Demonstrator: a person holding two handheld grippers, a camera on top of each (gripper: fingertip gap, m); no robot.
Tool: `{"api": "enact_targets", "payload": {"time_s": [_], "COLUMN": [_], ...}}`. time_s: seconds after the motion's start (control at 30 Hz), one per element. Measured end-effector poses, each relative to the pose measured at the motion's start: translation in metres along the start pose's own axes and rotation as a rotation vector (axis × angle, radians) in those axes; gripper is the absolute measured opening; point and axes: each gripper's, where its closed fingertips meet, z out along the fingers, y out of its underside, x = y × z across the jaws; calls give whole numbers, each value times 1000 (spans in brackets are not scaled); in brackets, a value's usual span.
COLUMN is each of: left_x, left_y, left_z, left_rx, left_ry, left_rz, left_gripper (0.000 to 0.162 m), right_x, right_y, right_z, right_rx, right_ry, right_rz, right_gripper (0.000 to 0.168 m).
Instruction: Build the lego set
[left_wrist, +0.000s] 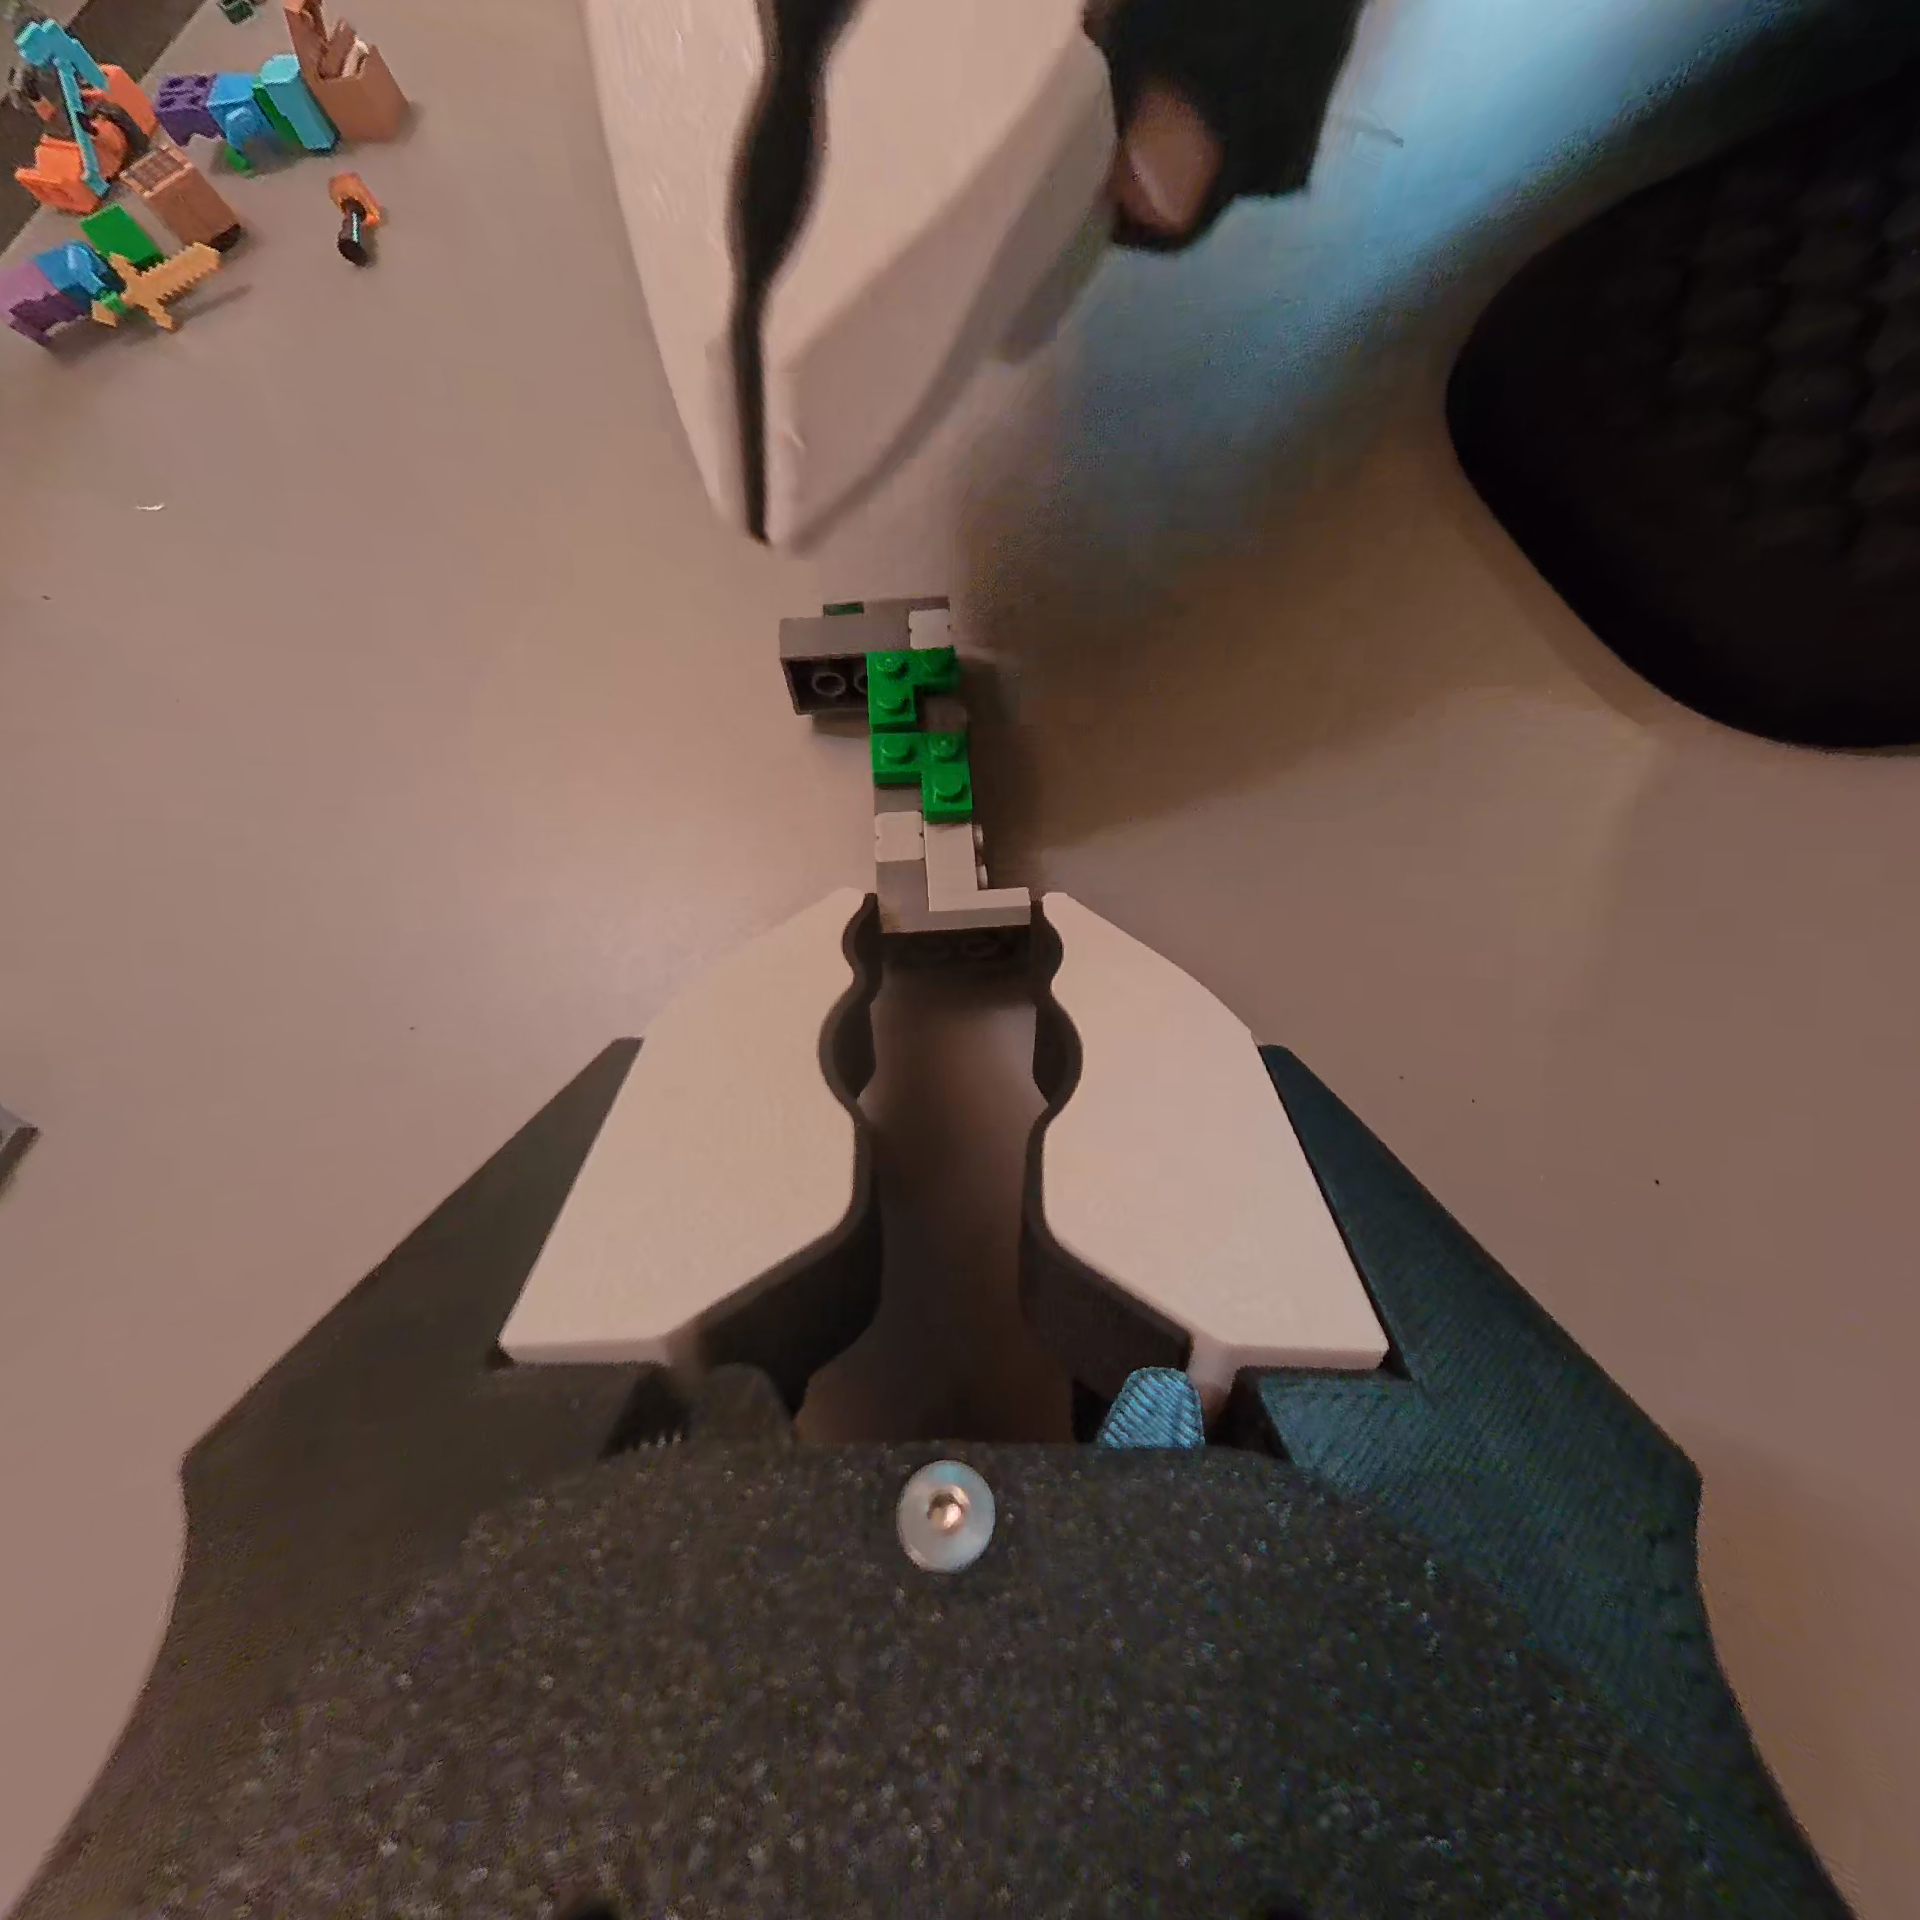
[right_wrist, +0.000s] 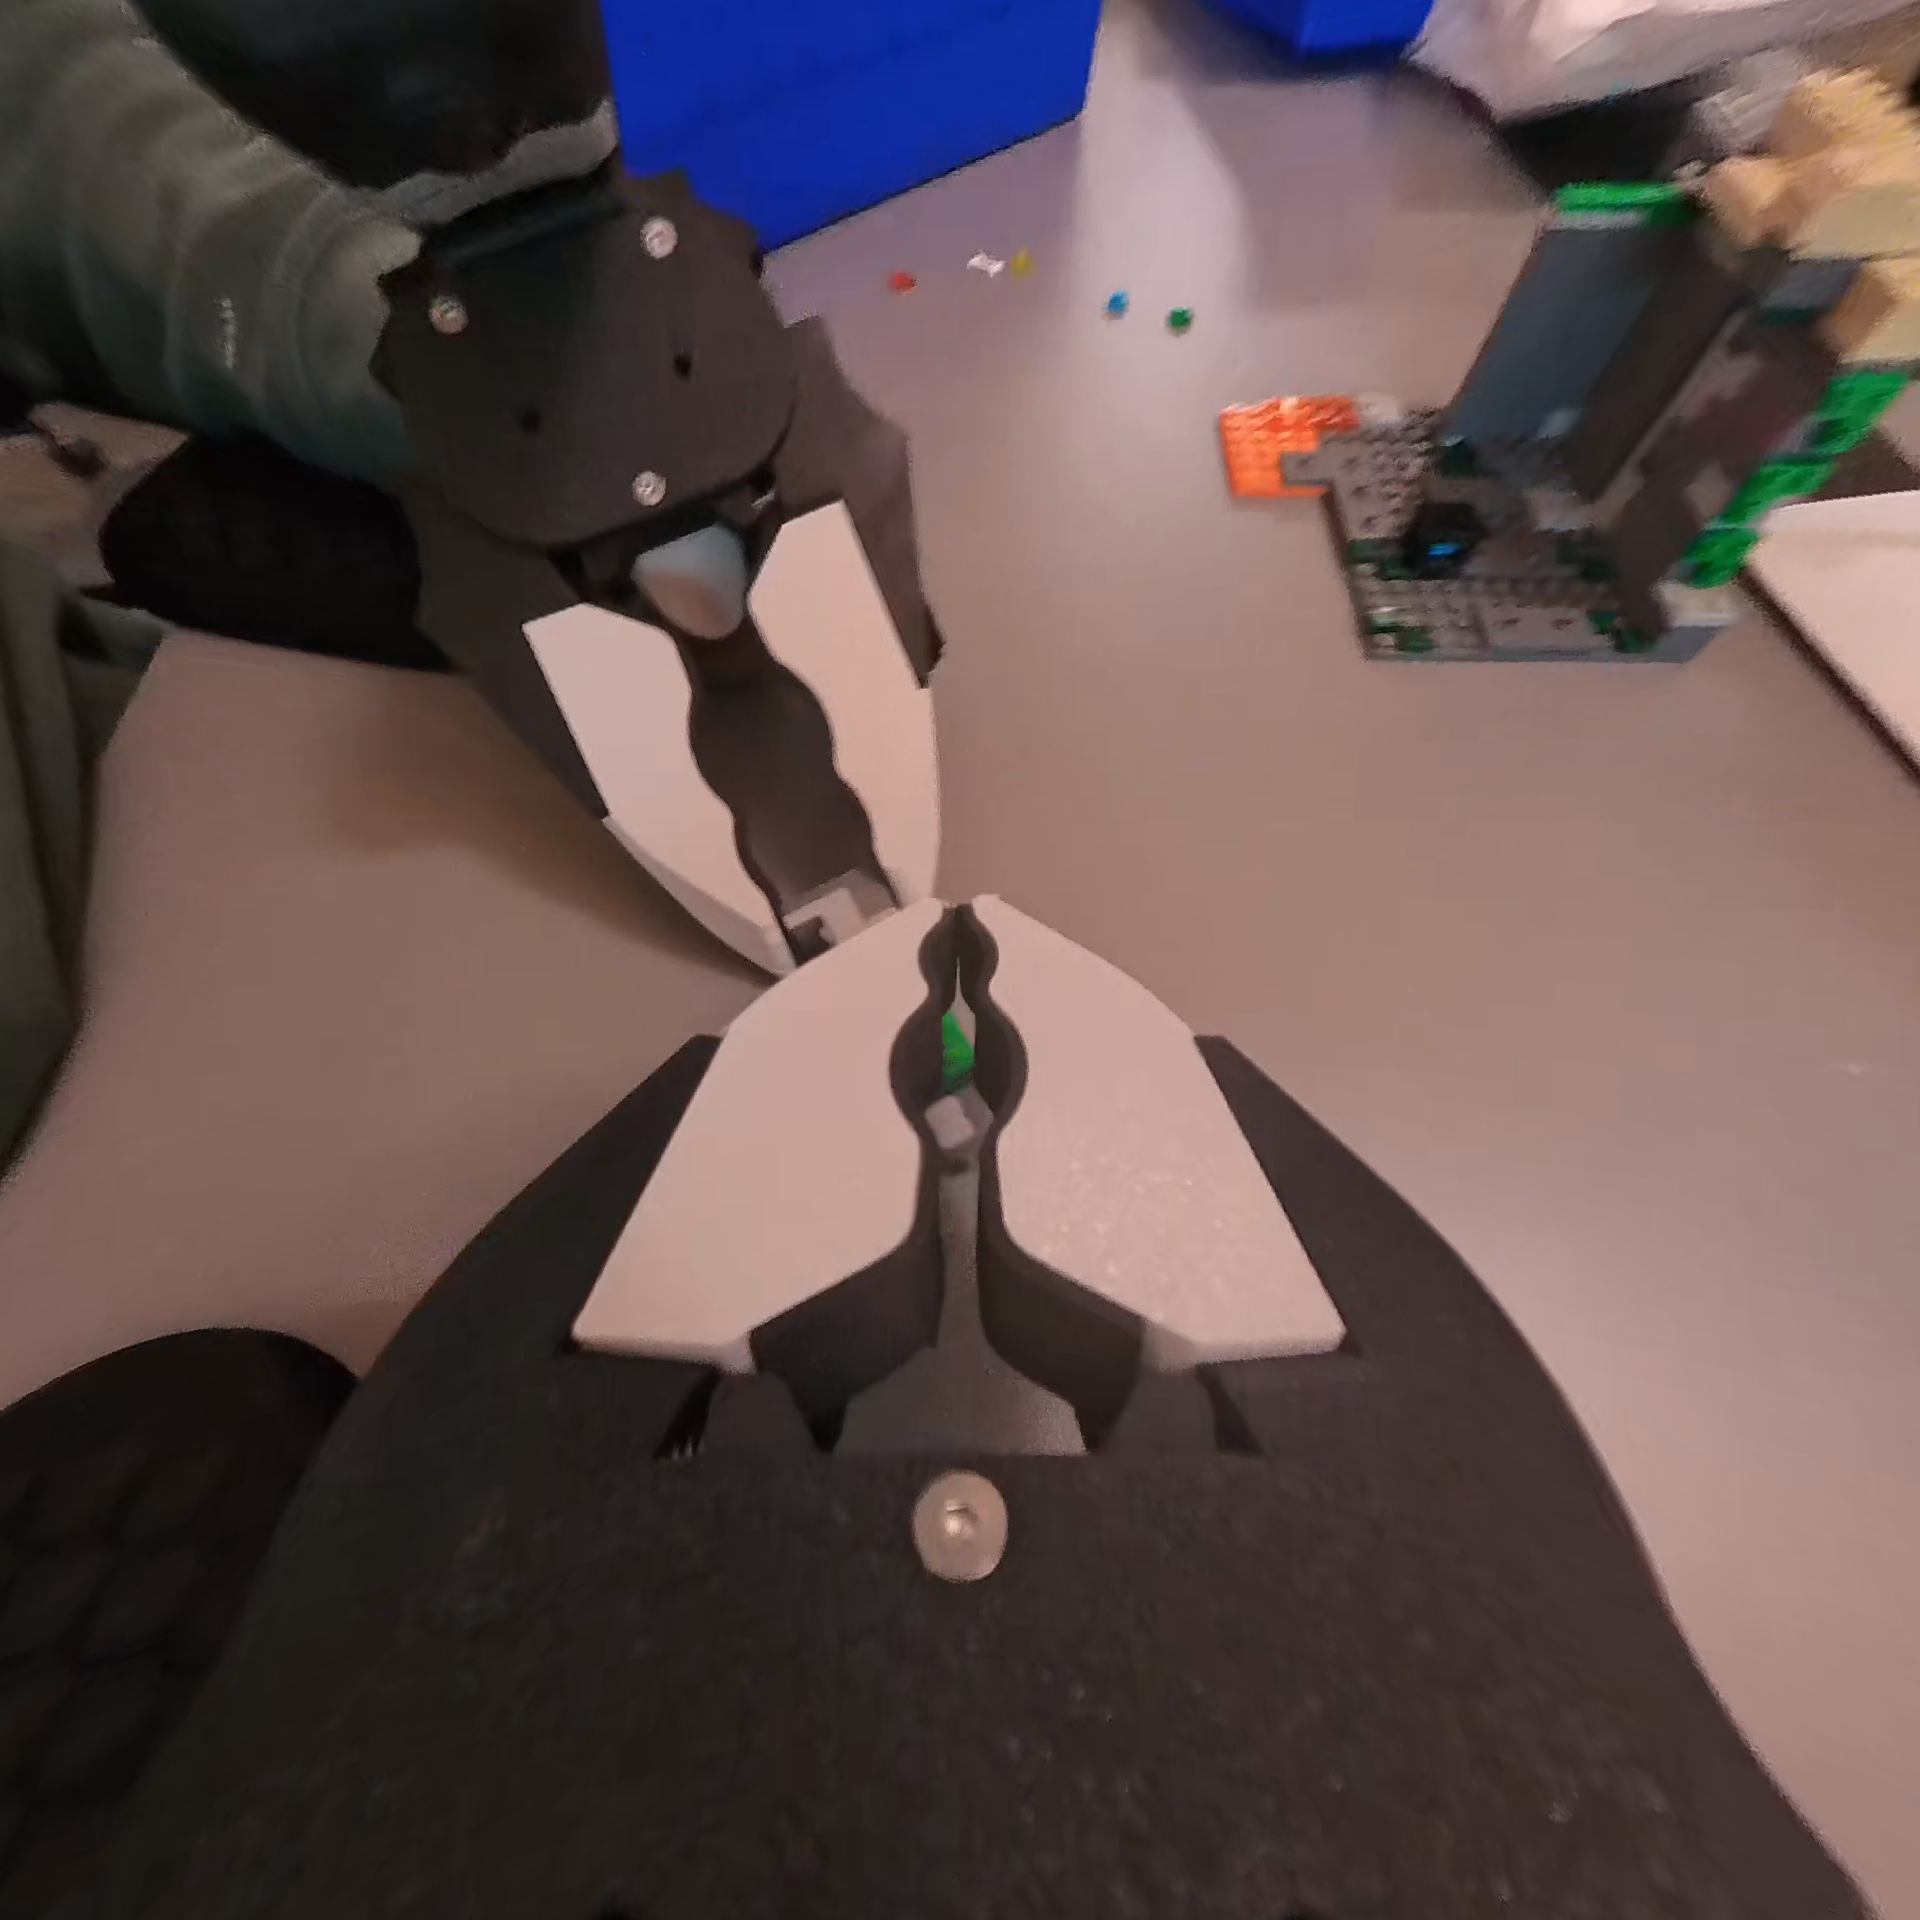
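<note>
Two hand-held grippers meet over a grey tabletop (left_wrist: 312, 727). The left gripper (left_wrist: 956, 914) has its jaws partly closed, pinching the near end of a narrow grey and green lego strip (left_wrist: 920, 748). The strip reaches straight out from those jaws, its far end widening into a dark grey brick.

The right gripper (right_wrist: 956, 914) has its jaws pressed almost together. Its tips point at the far end of the strip; in the left wrist view they sit just short of it, blurred. In the right wrist view, green and grey bricks show through the narrow gap between these jaws, but I cannot tell whether the jaws actually grip them.

A sleeved arm (right_wrist: 177, 260) holds the left gripper. On the tabletop well apart to the right stands a partly built lego model (right_wrist: 1621, 488) on a studded base. Loose colourful lego pieces (left_wrist: 156, 177) lie far off to the left.
</note>
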Motion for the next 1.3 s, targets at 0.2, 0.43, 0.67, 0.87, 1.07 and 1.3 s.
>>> {"api": "enact_targets", "payload": {"time_s": [0.2, 0.43, 0.67, 0.87, 1.07, 1.3], "left_x": [0, 0, 1, 1, 1, 1], "left_y": [0, 0, 0, 0, 0, 0], "left_z": [0, 0, 0, 0, 0, -1], "left_rx": [2, 2, 2, 3, 3, 4], "left_ry": [4, 6, 6, 7, 6, 8], "left_rz": [-1, -3, -2, -3, 1, 2], "left_gripper": [26, 26, 26, 26, 26, 26], "right_x": [10, -5, -13, -16, -19, -19], "right_y": [5, 18, 22, 18, 20, 25], "right_z": [-15, -5, 7, 15, 20, 22], "right_rx": [-34, -161, -262, -314, -359, -405], "right_ry": [47, 10, -17, -43, -62, -73], "right_rz": [-38, -155, -247, -288, -305, -308], "right_gripper": [0, 16, 8, 3, 2, 1]}}
